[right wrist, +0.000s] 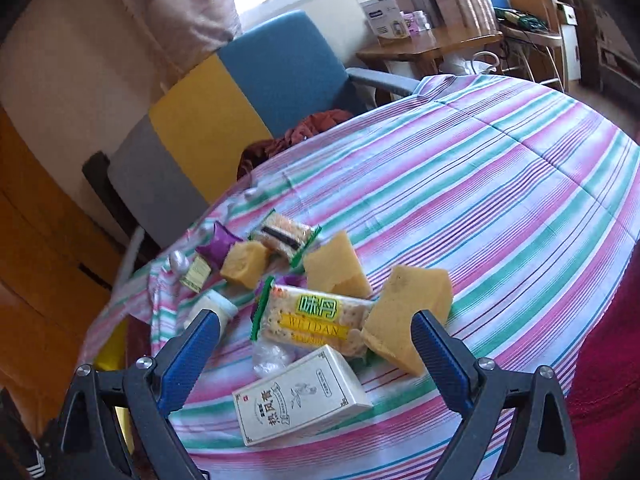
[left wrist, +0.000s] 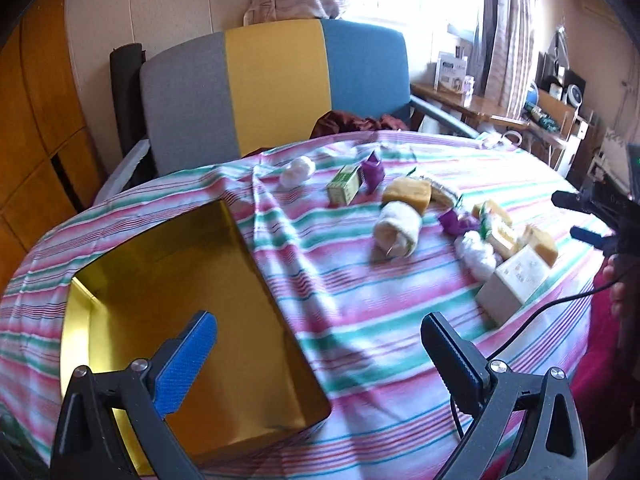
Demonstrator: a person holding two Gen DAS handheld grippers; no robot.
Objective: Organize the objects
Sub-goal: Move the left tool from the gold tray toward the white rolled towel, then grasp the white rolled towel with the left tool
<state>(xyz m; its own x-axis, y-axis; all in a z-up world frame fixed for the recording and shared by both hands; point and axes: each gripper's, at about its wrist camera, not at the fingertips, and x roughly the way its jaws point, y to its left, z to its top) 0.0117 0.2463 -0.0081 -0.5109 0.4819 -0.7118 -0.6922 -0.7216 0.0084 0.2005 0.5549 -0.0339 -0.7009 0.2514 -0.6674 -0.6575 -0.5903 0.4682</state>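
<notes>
left claw [left wrist: 320, 344]: spread wide, holding nothing, above the gold tin's [left wrist: 180, 280] near corner | right claw [right wrist: 316, 336]: spread wide, holding nothing, over the white box [right wrist: 300, 394] and cracker packet [right wrist: 316, 320] | tin: empty, on the striped tabletop [left wrist: 360, 320] | snacks, yellow blocks [right wrist: 404, 320]: clustered beside it, toward the chair [left wrist: 276, 84]
</notes>
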